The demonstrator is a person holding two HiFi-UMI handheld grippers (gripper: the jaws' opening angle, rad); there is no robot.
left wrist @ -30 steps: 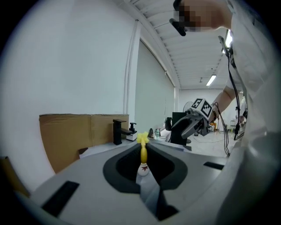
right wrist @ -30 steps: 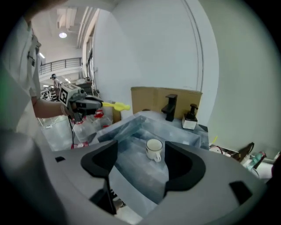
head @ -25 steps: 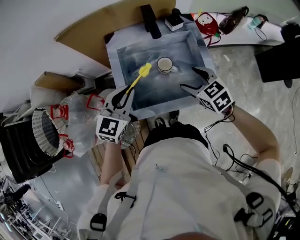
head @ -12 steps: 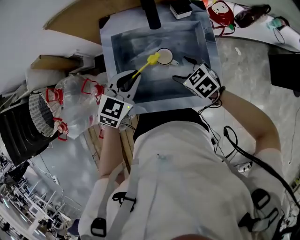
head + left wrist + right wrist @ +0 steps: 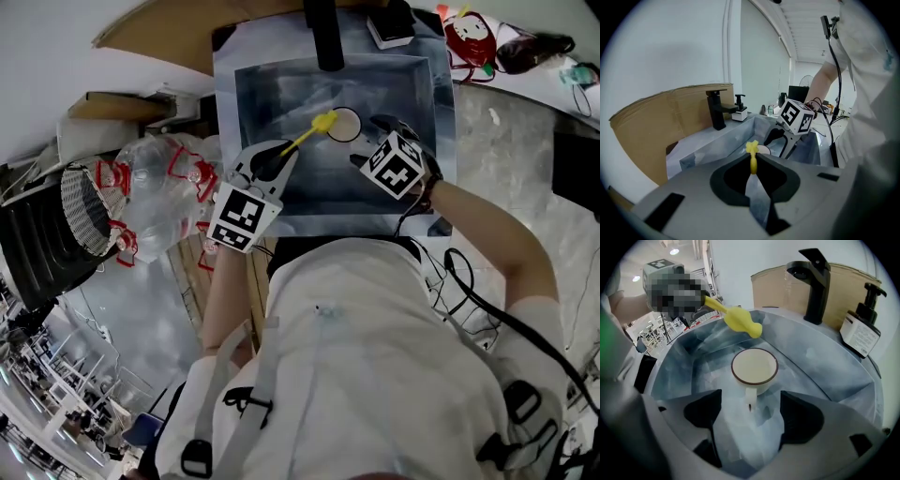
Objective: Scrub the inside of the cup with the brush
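A white cup (image 5: pixel 345 124) with a dark rim stands upright in the blue-grey sink (image 5: pixel 255 89), handle toward me. In the right gripper view the cup (image 5: pixel 754 366) is empty and its handle (image 5: pixel 750 398) points into the gap of my right gripper (image 5: pixel 750 411), which is open and touches nothing. My right gripper (image 5: pixel 369 141) sits just right of the cup. My left gripper (image 5: pixel 270 161) is shut on the thin handle of a yellow brush (image 5: pixel 323 123). The brush head (image 5: pixel 742 322) hovers beside the cup's far-left rim, outside the cup. The brush (image 5: pixel 753 158) stands up between the left gripper's (image 5: pixel 753 169) jaws.
A black faucet (image 5: pixel 814 282) and a soap bottle (image 5: pixel 860 332) stand at the sink's far edge. Brown cardboard (image 5: pixel 164 42) lies behind the sink. Clear plastic bags (image 5: pixel 159 178) and a wire basket (image 5: pixel 84 214) are left of it.
Both grippers have moved in toward the cup. The brush head went from left of the cup to right beside its rim, and the right gripper came close to the handle.
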